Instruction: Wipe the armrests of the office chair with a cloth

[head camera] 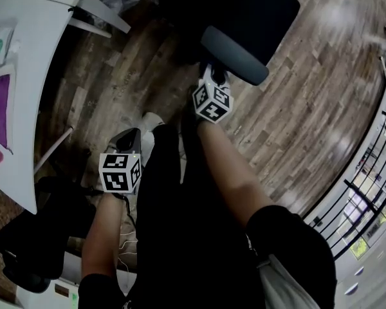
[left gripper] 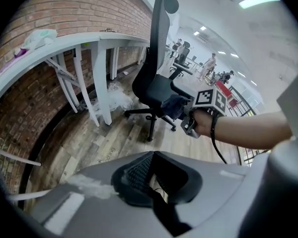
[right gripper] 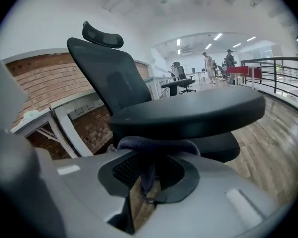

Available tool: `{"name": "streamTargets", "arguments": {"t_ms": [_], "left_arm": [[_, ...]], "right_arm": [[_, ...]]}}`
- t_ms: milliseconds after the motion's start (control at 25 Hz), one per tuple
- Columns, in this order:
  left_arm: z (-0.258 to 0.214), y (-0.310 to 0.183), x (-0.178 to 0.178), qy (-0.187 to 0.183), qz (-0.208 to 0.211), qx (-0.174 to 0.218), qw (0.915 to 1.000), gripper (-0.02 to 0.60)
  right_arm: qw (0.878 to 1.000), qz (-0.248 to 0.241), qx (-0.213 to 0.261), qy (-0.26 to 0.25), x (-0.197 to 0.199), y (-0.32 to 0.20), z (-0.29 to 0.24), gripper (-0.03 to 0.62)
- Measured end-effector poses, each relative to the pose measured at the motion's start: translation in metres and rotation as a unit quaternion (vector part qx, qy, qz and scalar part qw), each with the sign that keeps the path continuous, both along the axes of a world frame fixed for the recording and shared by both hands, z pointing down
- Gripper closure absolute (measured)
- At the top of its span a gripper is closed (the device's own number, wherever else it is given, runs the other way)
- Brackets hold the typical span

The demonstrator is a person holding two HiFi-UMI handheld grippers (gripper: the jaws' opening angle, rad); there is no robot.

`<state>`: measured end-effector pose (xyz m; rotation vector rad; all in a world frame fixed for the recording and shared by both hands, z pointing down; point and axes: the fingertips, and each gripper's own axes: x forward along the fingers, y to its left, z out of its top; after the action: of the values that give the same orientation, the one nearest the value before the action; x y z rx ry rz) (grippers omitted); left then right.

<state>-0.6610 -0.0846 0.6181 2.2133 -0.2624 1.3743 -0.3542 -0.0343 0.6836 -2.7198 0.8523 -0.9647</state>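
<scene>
**Step in hand:** wiping of the first armrest, judged to be under way.

1. The left tongs hang low beside the person's leg, well apart from the chair. Their jaws stand together with nothing between them, and they take no part in the wipe.
2. The right tongs are extended forward and clenched on the cloth. The cloth is dark blue, soft and bunched into a thick roll across the jaw tips, with one loose end hanging down between them.
3. The bunched cloth lies against the near edge of the armrest. This is a dark, smooth, rounded pad with a flat top that looks matt. No dirt or streaks can be made out on it.
4. The armrest belongs to the office chair, a black chair with a tall back and a headrest. It stands on the wooden floor near the white worktop and a brick wall.

**Next move (judgement):** keep the grip firm, raise the cloth onto the pad's top face and draw it along the full length under light downward pressure. A loosened grip would let the roll slip out.

Whether the second armrest has been treated cannot be determined.
</scene>
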Motion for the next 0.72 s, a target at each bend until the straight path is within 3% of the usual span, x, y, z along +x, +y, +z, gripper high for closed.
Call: {"name": "streamTargets", "arguments": {"t_ms": [440, 720], "left_arm": [[0.019, 0.006, -0.013, -0.021, -0.01, -0.016, 0.9996, 0.575], [0.037, 0.02, -0.024, -0.041, -0.025, -0.033, 0.9983, 0.575]], "right_arm": [[0.991, -0.102, -0.074, -0.034, -0.005, -0.052, 0.069, 0.522], [0.992, -0.063, -0.068, -0.083, -0.007, -0.04, 0.114, 0.519]]}}
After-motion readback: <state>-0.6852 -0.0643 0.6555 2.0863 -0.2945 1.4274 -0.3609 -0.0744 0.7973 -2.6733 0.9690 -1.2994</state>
